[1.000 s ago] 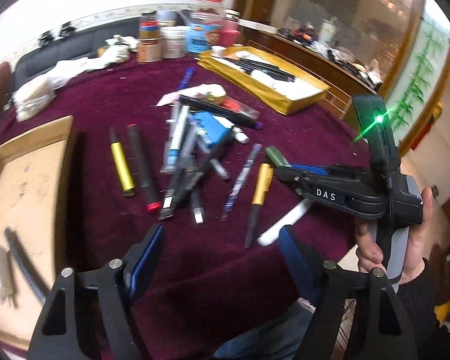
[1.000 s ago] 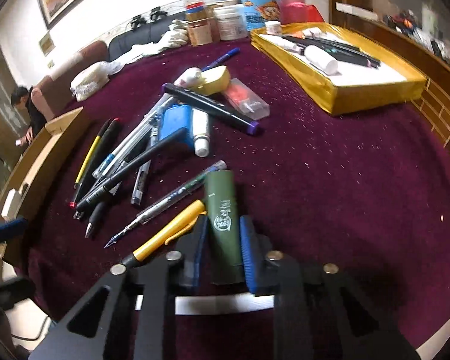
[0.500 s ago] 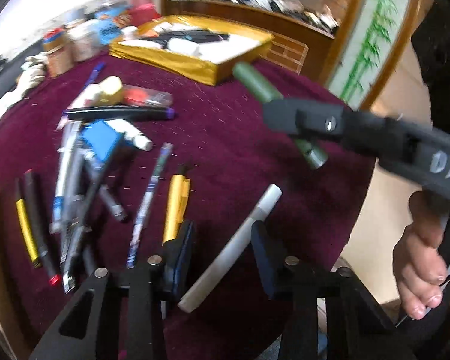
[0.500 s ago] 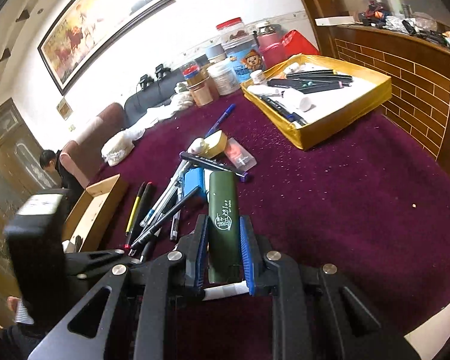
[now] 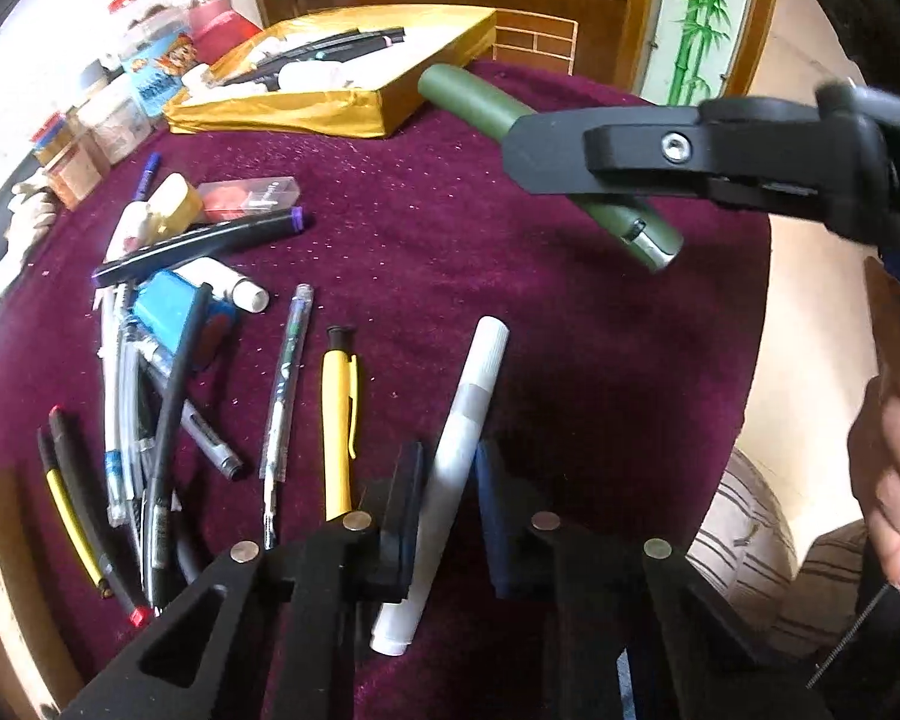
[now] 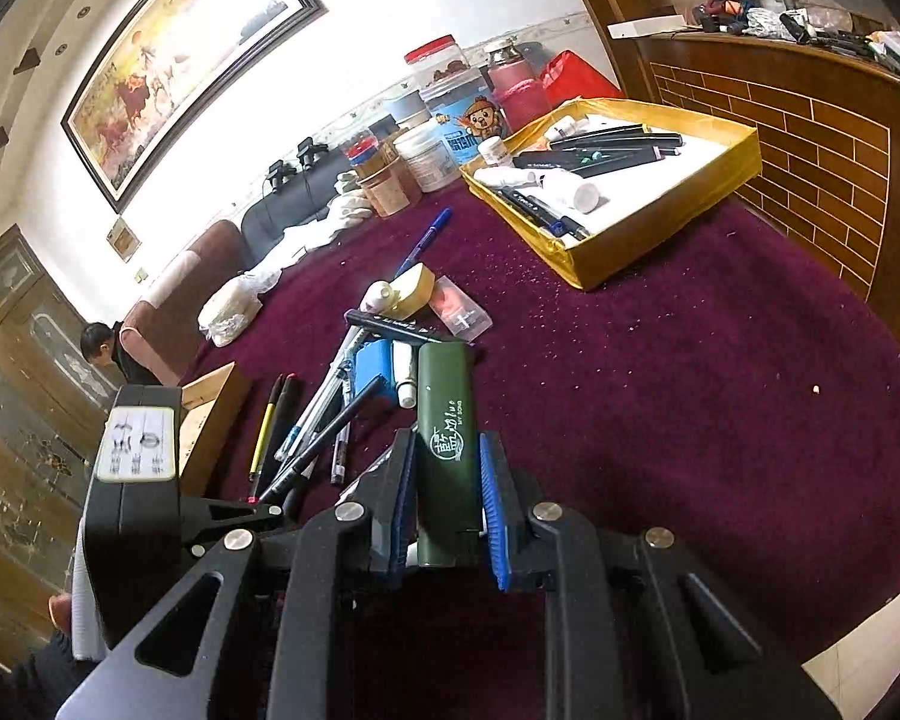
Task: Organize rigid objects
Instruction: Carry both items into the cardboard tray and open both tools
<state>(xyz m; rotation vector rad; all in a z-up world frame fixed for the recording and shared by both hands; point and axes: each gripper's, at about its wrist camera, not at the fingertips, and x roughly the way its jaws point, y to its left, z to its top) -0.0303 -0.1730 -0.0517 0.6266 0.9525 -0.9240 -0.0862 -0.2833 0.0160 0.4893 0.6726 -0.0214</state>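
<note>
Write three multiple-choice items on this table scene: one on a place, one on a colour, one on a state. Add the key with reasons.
1. Where does the gold tray sit?
A. at the far side of the maroon tablecloth
B. on the floor
C. inside the cardboard box

2. What colour is the tube in the right claw?
A. orange
B. dark green
C. pink

3. How does the white marker lie with respect to the left claw?
A. between its closing jaws
B. far away, in the gold tray
C. under the yellow pen

Key: A, the tray lies on the cloth near the jars; B, the held tube is dark green with white print; A, the marker lies between the pads, beside the yellow pen.
</note>
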